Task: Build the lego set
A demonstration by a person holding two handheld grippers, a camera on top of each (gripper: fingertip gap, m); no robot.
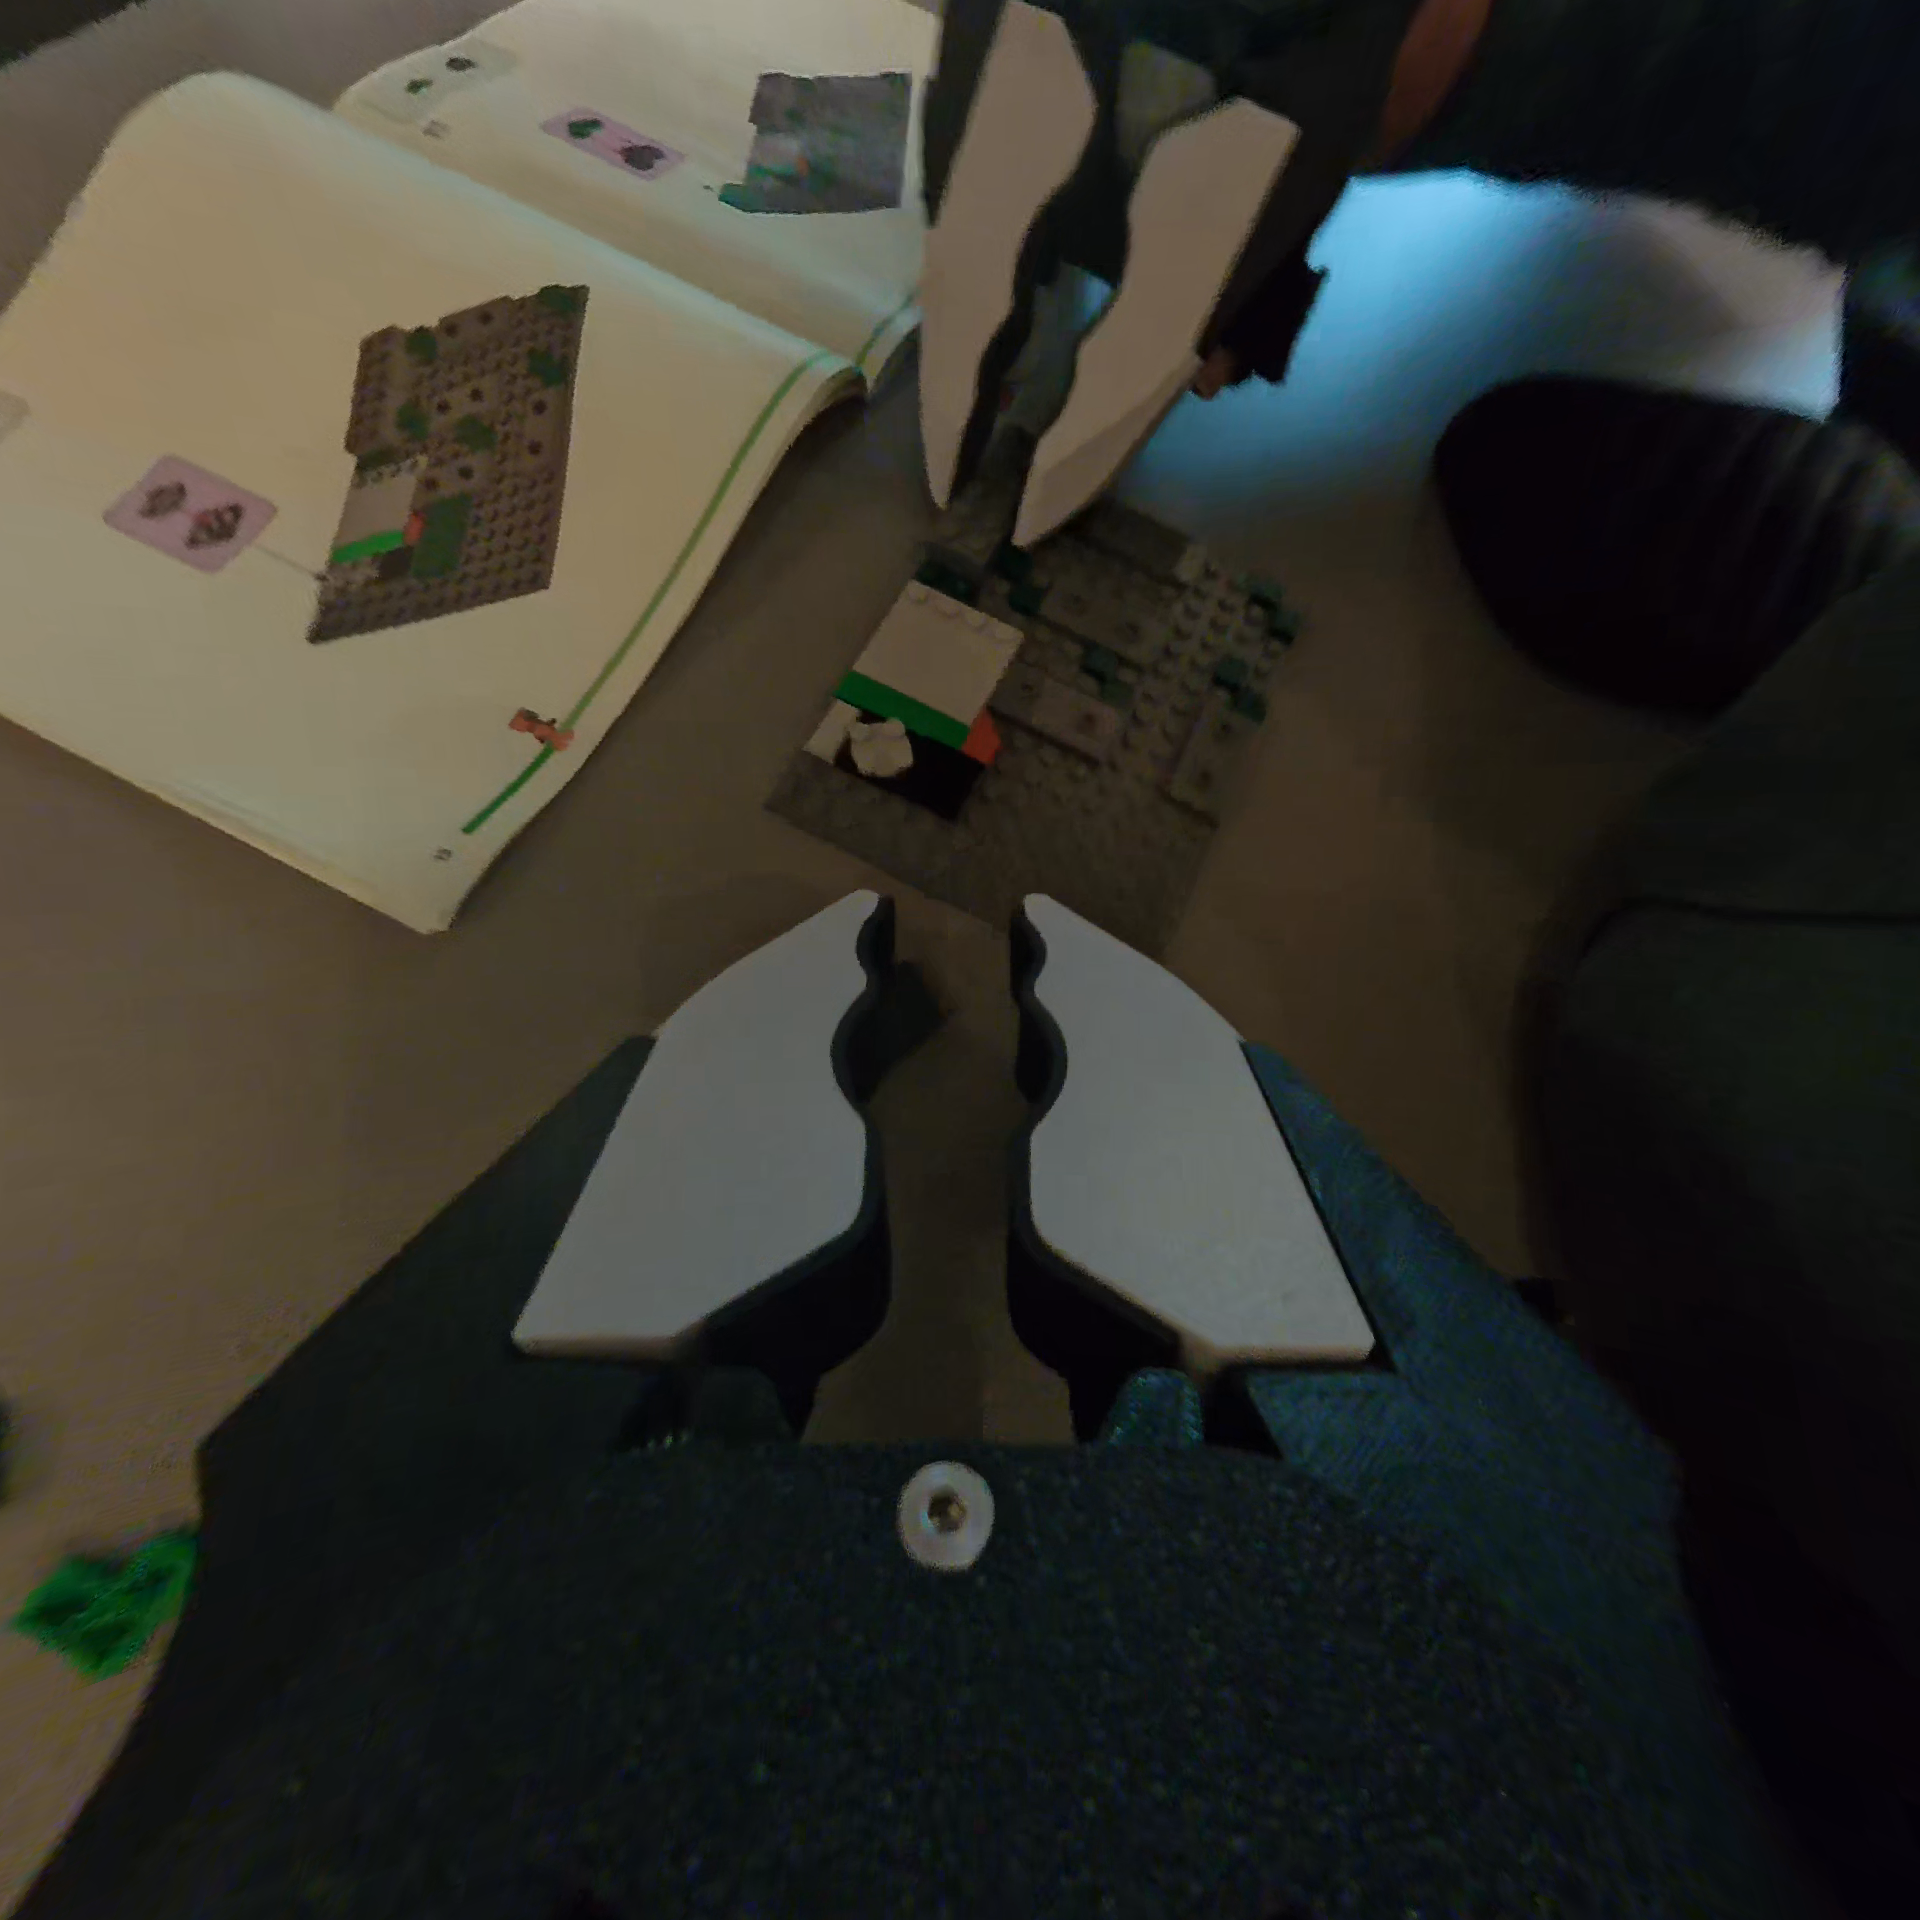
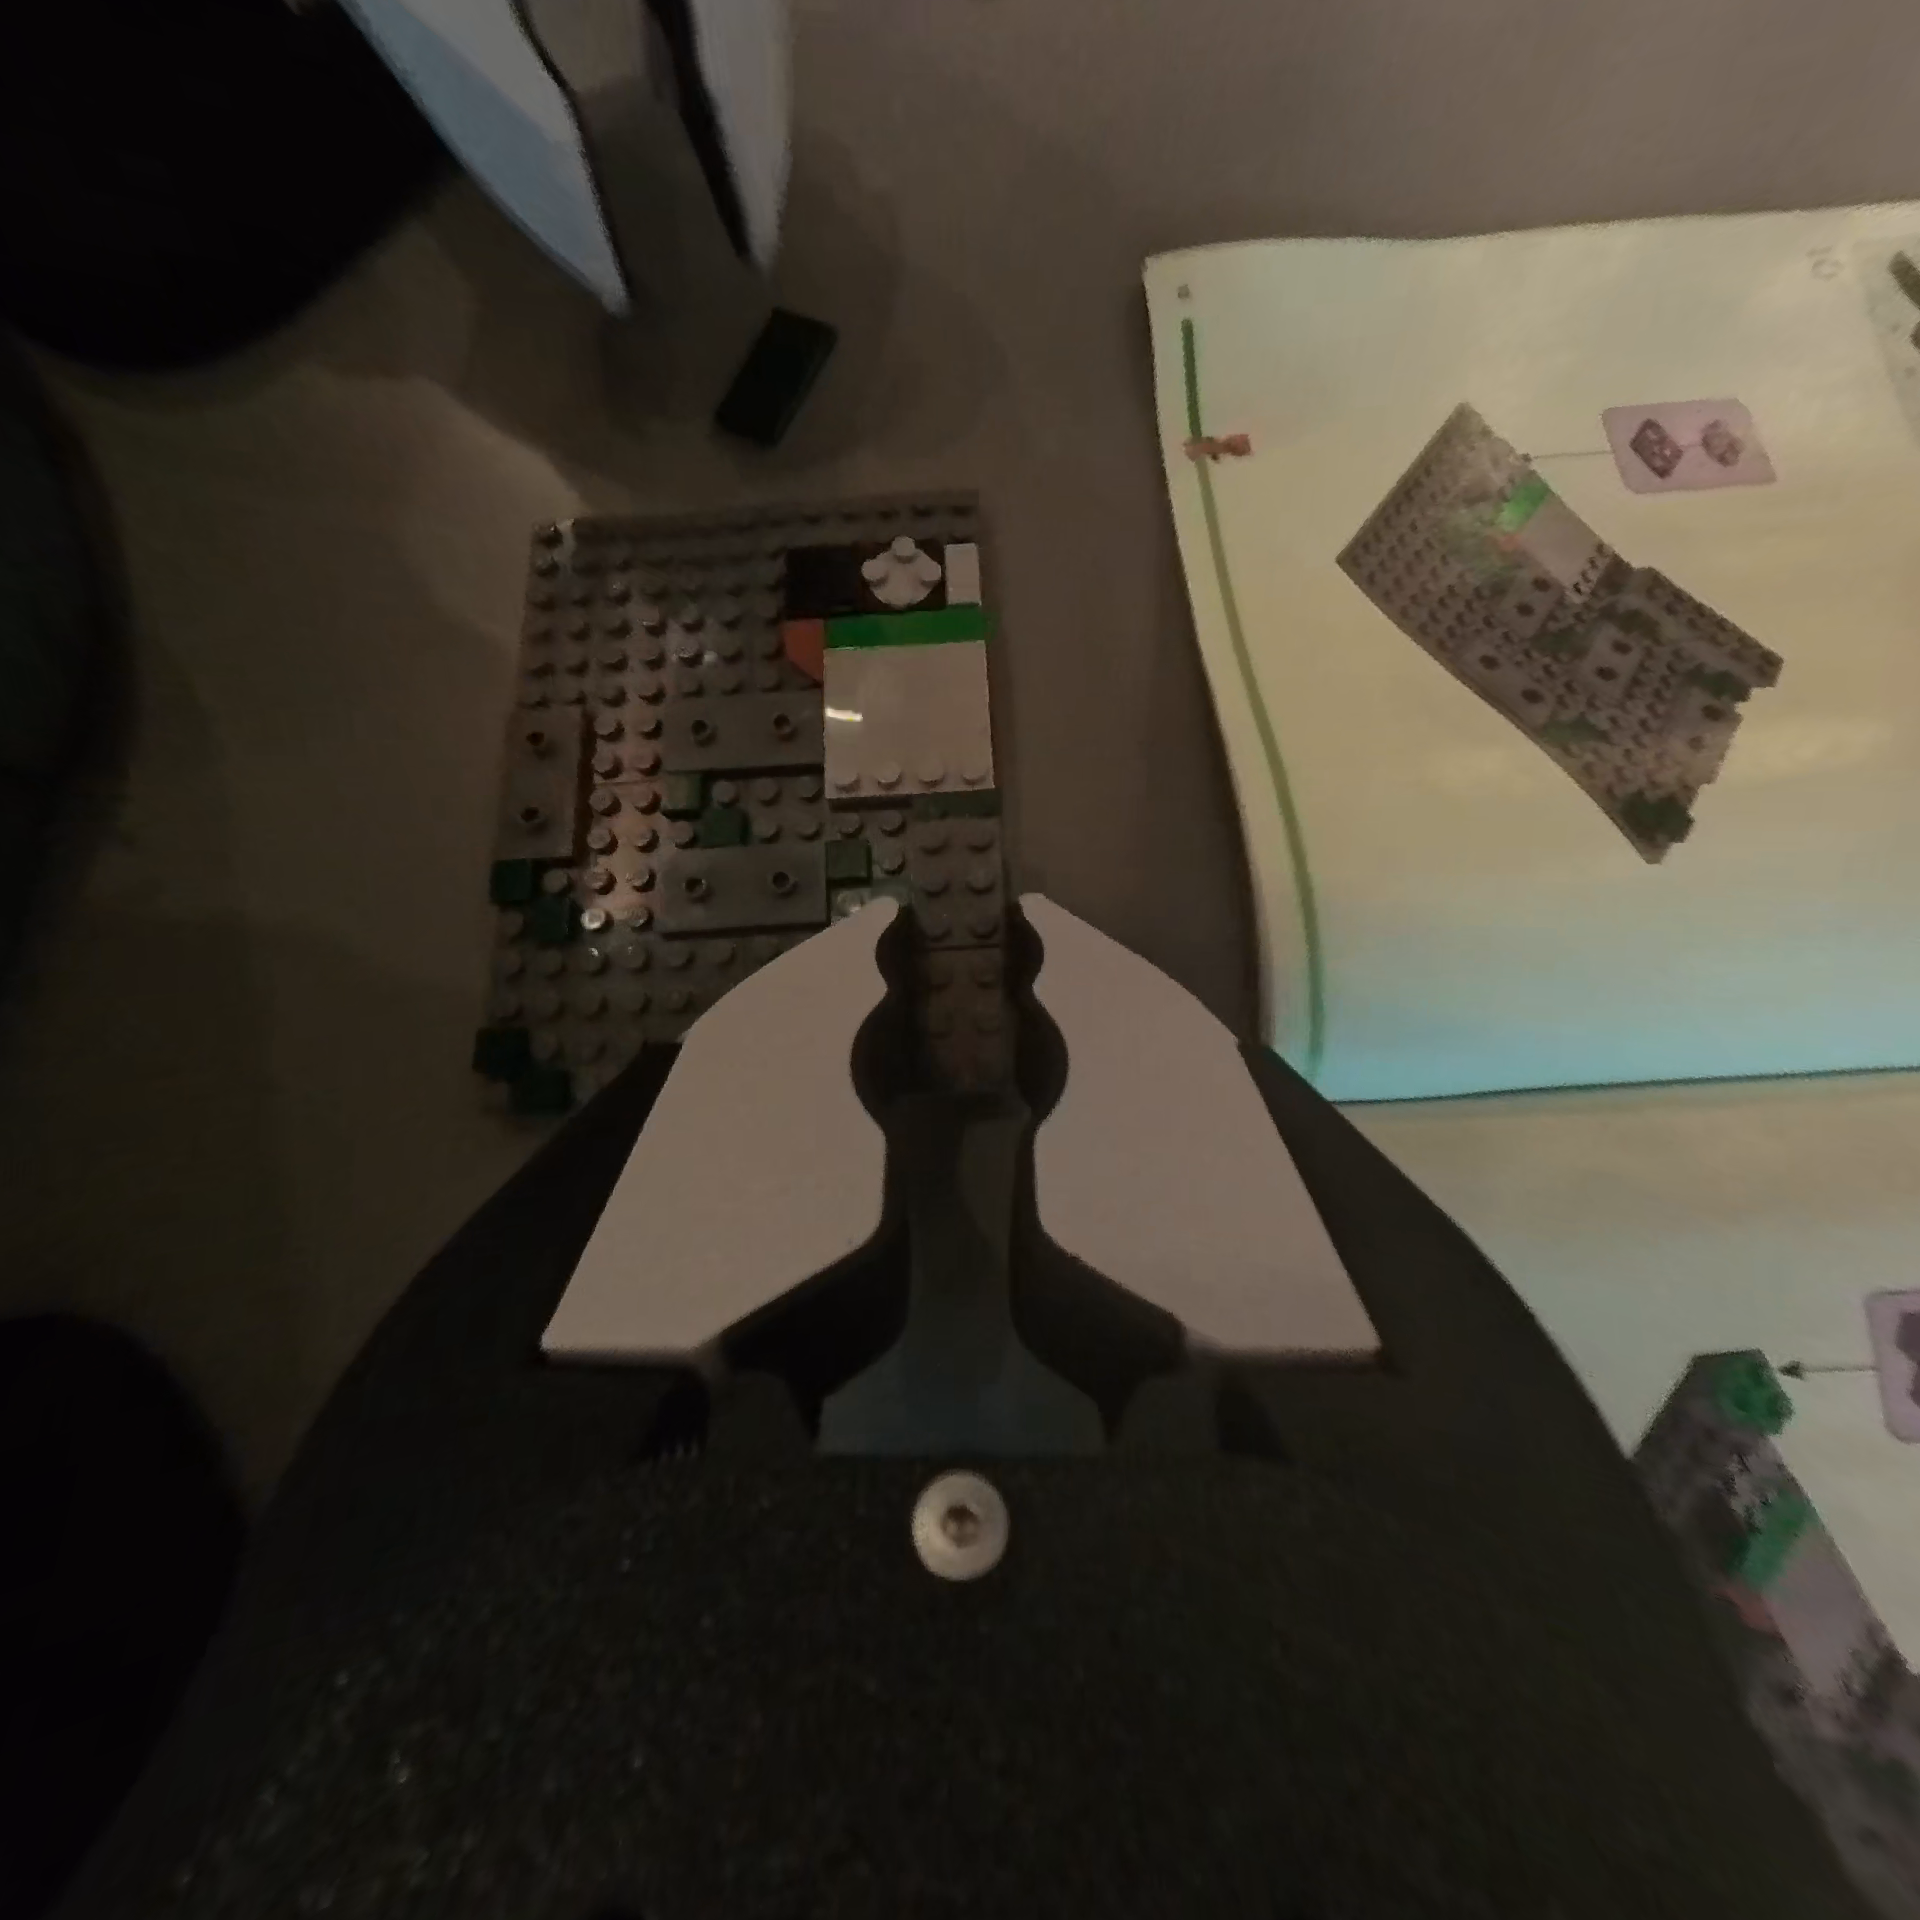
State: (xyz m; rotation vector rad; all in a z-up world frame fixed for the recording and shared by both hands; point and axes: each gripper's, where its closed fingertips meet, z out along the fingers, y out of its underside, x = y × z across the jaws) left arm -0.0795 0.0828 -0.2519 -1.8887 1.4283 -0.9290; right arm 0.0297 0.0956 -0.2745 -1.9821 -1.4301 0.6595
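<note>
Tabletop [image 1: 260, 1091] with open instruction booklet [image 1: 312, 499]

Baseplate [image 2: 582, 977] was dark grey, with scattered dark green studs. On it a white panel [image 2: 906, 698] bordered by a bright green strip [image 2: 906, 627], an orange-red corner piece [image 2: 802, 652], a black patch [image 2: 821, 577] and a small white round piece [image 2: 900, 574]. Instruction booklet [image 1: 343, 540] pages were pale cream with a green line and lilac callout boxes. Both grippers' fingers [image 1: 727, 1153] were white over black textured bodies. Loose bright green pieces [image 1: 104, 1621] lay at the tabletop's edge. Tabletop [image 1: 260, 1091] was dull grey-brown.
</note>
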